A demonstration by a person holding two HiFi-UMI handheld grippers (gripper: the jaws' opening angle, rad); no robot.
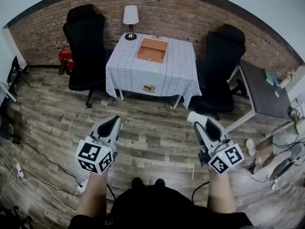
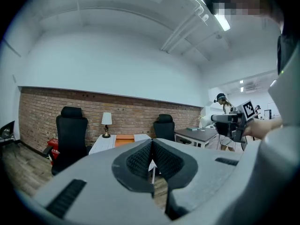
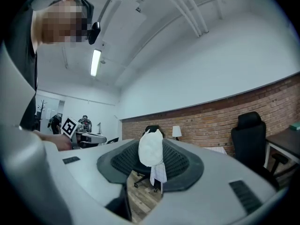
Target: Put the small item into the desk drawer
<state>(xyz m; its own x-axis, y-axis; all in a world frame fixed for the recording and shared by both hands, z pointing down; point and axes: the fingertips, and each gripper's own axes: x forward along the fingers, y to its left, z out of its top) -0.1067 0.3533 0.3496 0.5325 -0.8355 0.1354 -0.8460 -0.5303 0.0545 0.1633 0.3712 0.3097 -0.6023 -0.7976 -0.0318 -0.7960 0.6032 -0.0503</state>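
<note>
A small white rounded item [image 3: 151, 148] sits clamped between the pads of my right gripper [image 3: 151, 159], which is shut on it. In the head view the same white item [image 1: 193, 117] shows at the tip of the right gripper [image 1: 197, 120], held out over the wooden floor. My left gripper [image 1: 113, 124] is held level beside it; its jaws meet with nothing between them [image 2: 151, 161]. Far ahead stands a table with a checked cloth [image 1: 164, 75], and on it lies an orange open drawer-like box [image 1: 152, 50].
A lamp [image 1: 130, 19] stands at the table's back left corner. Black office chairs flank the table, left [image 1: 86, 42] and right [image 1: 221, 66]. A dark desk [image 1: 264, 92] stands at the right. Cables and a power strip [image 1: 19, 170] lie on the floor at the left.
</note>
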